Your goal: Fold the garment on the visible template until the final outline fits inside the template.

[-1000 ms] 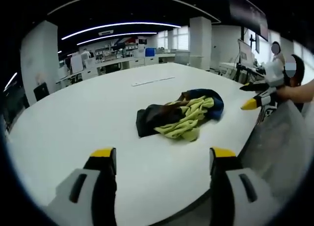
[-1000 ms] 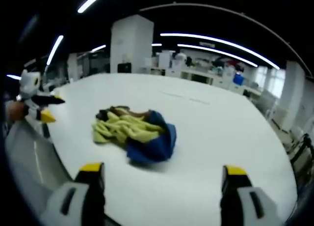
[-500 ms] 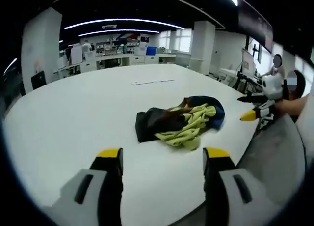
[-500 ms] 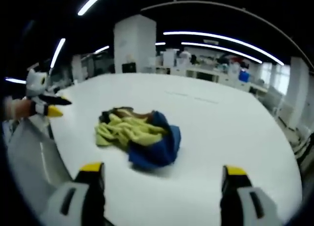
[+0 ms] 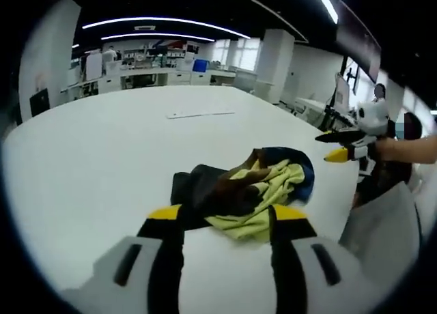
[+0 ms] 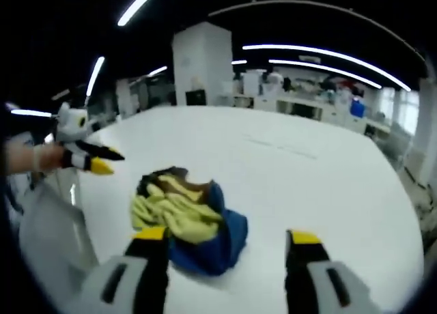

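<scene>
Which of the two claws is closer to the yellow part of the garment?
The left claw: its tips already frame the garment's yellow fold. The right claw faces the blue side.

No text, label, brand, number or sign can be read in either view. In the left gripper view, the flat white strip (image 5: pixel 201 112) lying on the table (image 5: pixel 82 164) at about twelve o'clock is too small and blurred to show any print. The dark panel (image 5: pixel 355 37) high on the wall at about two o'clock shows no legible characters either. In the right gripper view, the distant shelves and desks (image 6: pixel 300 99) at about one o'clock are blurred, and nothing there can be made out as writing.
</scene>
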Motion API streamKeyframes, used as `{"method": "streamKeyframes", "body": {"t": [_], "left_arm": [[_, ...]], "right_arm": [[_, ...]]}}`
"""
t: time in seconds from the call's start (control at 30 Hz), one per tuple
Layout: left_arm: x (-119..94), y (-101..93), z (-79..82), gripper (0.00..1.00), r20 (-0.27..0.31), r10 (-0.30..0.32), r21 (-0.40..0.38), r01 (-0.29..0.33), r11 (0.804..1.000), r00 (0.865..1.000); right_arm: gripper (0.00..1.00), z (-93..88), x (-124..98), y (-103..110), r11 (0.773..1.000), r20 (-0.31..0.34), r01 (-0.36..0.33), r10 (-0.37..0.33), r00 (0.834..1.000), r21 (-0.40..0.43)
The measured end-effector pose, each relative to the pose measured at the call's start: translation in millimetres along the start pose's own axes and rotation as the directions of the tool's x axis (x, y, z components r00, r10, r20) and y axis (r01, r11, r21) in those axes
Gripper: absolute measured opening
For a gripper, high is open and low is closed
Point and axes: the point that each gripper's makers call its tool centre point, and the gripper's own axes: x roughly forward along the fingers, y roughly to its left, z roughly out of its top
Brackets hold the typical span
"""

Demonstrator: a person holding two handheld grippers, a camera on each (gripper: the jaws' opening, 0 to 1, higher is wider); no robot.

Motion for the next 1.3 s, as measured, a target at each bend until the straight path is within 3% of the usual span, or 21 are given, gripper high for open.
{"method": "streamKeyframes", "body": {"t": [0.1, 0.17, 0.27, 0.33, 0.47, 0.6, 0.73, 1.0, 1.3], "left_arm": [[9.5, -2.2, 1.4, 0.42, -0.005, -0.011, -0.015, 0.011, 1.0, 1.0], [13.2, -0.8, 0.6, 0.41, -0.009, -0.013, -0.017, 0.012, 1.0, 1.0], [18.4, 0.3, -2.7, 0.34, -0.019, -0.02, -0.028, 0.02, 0.999, 1.0], [21.0, -0.6, -4.3, 0.3, -0.029, -0.023, -0.031, 0.022, 0.999, 0.999], [23.5, 1.5, -7.5, 0.3, -0.034, -0.02, -0.042, 0.019, 0.999, 0.999], [23.2, 1.5, -8.5, 0.29, -0.037, -0.019, -0.039, 0.017, 0.999, 0.999], [23.1, 4.7, -9.7, 0.25, -0.04, -0.016, -0.041, 0.014, 0.999, 0.999], [28.1, 5.4, -13.9, 0.24, -0.062, -0.015, -0.053, 0.012, 0.999, 0.998], [45.3, 2.4, -12.3, 0.2, -0.072, -0.038, -0.079, 0.032, 0.996, 0.997]], "right_arm": [[0.53, 15.7, 16.4, 0.1, 0.999, -0.01, -0.024, 0.024, 1.0, -0.038], [0.51, 21.6, 27.6, 5.3, 0.997, -0.034, -0.06, 0.058, 0.998, -0.048], [0.42, 17.5, 43.4, 9.6, 0.992, -0.107, -0.095, 0.086, 0.991, -0.083], [0.31, 17.2, 54.9, 7.4, 0.991, -0.119, -0.095, 0.084, 0.989, -0.092], [0.24, 3.2, 70.7, 16.2, 0.988, -0.195, -0.125, 0.106, 0.975, -0.091], [0.12, -3.9, 77.8, 16.2, 0.985, -0.22, -0.12, 0.09, 0.971, -0.123], [0.0, -4.8, 78.0, 16.7, 0.987, -0.226, -0.118, 0.092, 0.97, -0.106], [0.0, 4.2, 60.3, 10.6, 0.99, -0.186, -0.088, 0.066, 0.98, -0.111], [0.0, 8.0, 34.6, -14.0, 0.996, -0.113, -0.037, 0.027, 0.993, -0.082]]}}
